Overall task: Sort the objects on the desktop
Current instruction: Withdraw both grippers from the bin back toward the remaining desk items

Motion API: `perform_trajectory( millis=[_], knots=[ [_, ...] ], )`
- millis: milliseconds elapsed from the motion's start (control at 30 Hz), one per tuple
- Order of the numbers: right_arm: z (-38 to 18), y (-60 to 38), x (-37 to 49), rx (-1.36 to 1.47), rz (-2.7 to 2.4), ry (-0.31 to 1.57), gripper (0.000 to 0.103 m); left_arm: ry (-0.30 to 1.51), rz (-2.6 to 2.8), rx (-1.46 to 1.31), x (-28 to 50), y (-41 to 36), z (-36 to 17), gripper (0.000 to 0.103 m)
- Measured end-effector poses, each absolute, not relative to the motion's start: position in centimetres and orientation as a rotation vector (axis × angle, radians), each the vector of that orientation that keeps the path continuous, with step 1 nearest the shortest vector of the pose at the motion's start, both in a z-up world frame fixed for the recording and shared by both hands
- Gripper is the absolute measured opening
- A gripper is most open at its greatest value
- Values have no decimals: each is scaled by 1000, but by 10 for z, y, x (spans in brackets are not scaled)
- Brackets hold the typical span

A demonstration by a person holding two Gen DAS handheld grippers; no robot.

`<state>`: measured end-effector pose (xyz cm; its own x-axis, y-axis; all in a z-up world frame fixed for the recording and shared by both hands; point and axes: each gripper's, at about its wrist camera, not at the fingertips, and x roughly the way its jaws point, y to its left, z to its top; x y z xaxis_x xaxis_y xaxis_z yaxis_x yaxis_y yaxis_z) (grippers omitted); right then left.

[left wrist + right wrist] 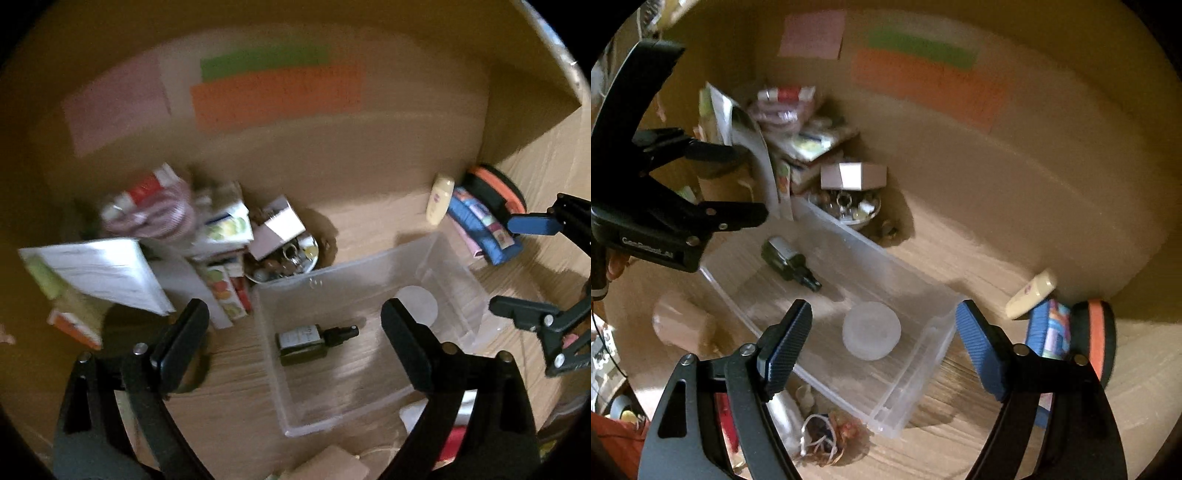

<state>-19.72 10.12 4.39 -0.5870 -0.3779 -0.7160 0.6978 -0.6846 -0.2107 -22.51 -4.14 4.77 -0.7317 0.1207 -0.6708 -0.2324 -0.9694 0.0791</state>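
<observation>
Left wrist view: left tool (295, 325) spread, empty; bottle (314, 339) lies in the bin (458, 273) between its fingers.

Right wrist view: right tool (882, 336) agape, empty, jar (871, 329) below. Apparently between placements; next, pick from the pile (798, 125).

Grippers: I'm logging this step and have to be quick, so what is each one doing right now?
Left gripper: open, nothing between its black fingers, above the clear bin.
Right gripper: open, empty, blue pads wide apart over the same bin.
</observation>
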Motion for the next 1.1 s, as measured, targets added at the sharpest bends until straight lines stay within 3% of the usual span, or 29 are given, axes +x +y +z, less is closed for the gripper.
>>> perform_trajectory(
  millis=[500, 1100],
  knots=[
    [91, 145, -134, 714, -2333, 486, 85, 307, 2879, -873, -133, -66, 63, 99],
    [35, 161, -92, 716, -2346, 388, 85, 160, 2814, -1065, -95, -87, -12, 100]
  ],
)
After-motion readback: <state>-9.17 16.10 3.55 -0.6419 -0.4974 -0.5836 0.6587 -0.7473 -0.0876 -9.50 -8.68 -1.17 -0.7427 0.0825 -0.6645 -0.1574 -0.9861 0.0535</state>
